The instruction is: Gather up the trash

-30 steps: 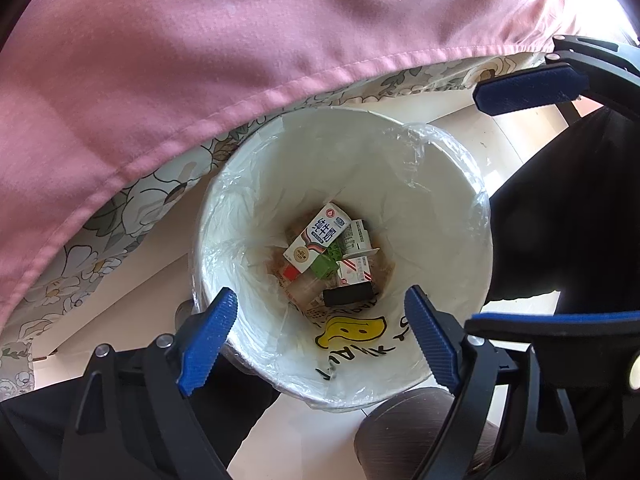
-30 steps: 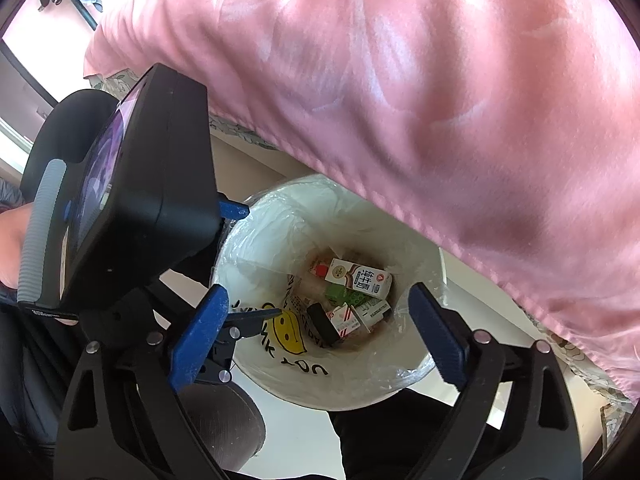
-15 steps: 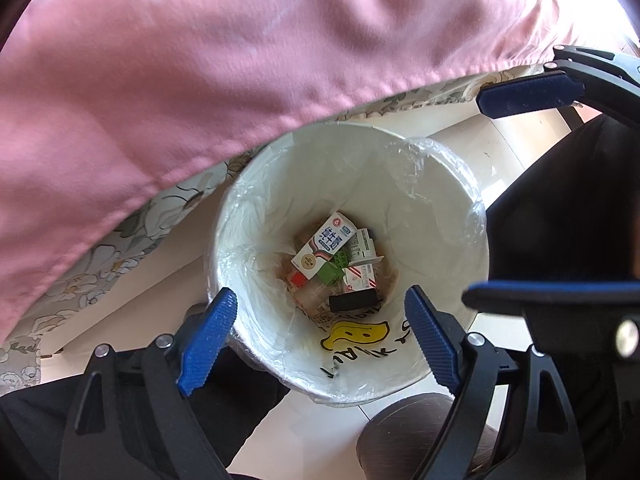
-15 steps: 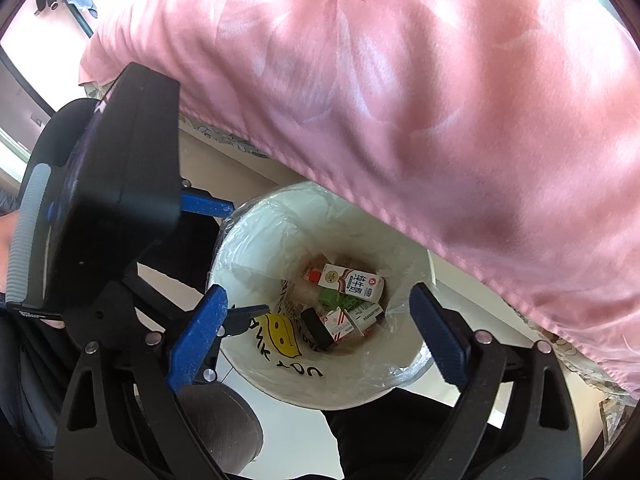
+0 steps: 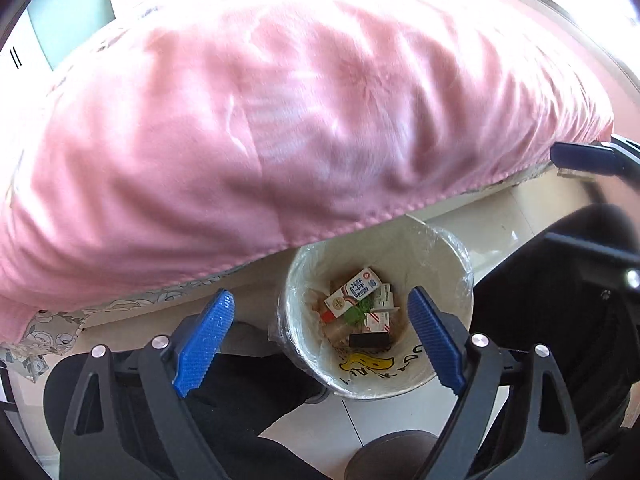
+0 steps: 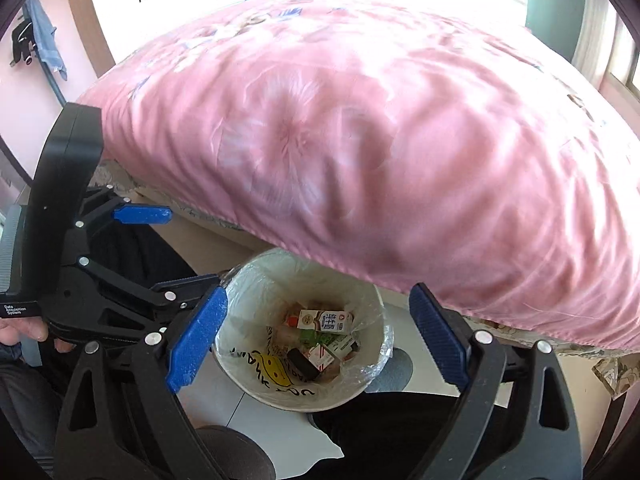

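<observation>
The trash I'm after sits at the bottom of the white bin: a milk carton lying tilted on top, smaller cartons and a dark flat box under and beside it. I judge these empty cartons light, thin-walled and easy to crush, so I'd pinch one across its flat faces, not its corners; the clear liner looks slippery and loose. My left gripper is empty, its jaws opening wide, the bin's floor seen between them but well below. My right gripper also stands wide and holds nothing, apart from the cartons. The bin stands on the floor at the bed's edge, under the overhanging pink quilt.
</observation>
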Tool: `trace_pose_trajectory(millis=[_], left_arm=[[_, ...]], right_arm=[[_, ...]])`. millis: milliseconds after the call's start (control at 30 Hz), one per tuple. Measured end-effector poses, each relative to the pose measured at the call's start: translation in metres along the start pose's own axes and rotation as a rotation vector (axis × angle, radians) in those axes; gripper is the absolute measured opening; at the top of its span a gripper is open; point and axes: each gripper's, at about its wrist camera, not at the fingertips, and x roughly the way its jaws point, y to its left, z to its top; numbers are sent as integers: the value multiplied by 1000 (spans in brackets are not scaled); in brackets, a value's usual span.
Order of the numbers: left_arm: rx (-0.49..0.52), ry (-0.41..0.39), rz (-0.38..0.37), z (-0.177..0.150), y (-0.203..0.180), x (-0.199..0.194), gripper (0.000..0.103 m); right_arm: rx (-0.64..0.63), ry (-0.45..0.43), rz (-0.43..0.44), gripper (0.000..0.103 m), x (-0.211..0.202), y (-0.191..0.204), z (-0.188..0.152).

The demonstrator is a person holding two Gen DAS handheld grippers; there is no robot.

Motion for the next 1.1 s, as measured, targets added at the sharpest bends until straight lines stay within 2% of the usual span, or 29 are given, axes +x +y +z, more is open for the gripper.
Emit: trace_pose_trajectory(millis=[300, 500, 633, 800, 900, 1000, 1033, 1100], left_arm=[[-81, -101, 57, 6, 9, -53, 92], [-150, -178, 83, 6, 13, -98, 95], [-186, -223, 95, 2, 11, -124, 96], [-236, -271, 106, -8, 8, -155, 97], [-243, -291, 162, -16, 2, -168, 98], [-247, -296, 273, -22, -5, -179, 98], [-253, -312, 288, -26, -6, -184, 98], [-264, -345, 270, -32, -6, -196, 98]], right_arm=[[160, -66, -65, 90, -45, -12, 6], [262, -126, -147, 90, -86, -5, 3], [358, -160, -149, 90, -112, 5, -4], [390, -179, -302, 90, -142, 27, -9], [379, -209, -321, 90, -155, 38, -16], [387, -228, -342, 90, -165, 46, -25], [390, -232, -337, 90, -168, 47, -28], [402, -238, -334, 90, -175, 49, -34]])
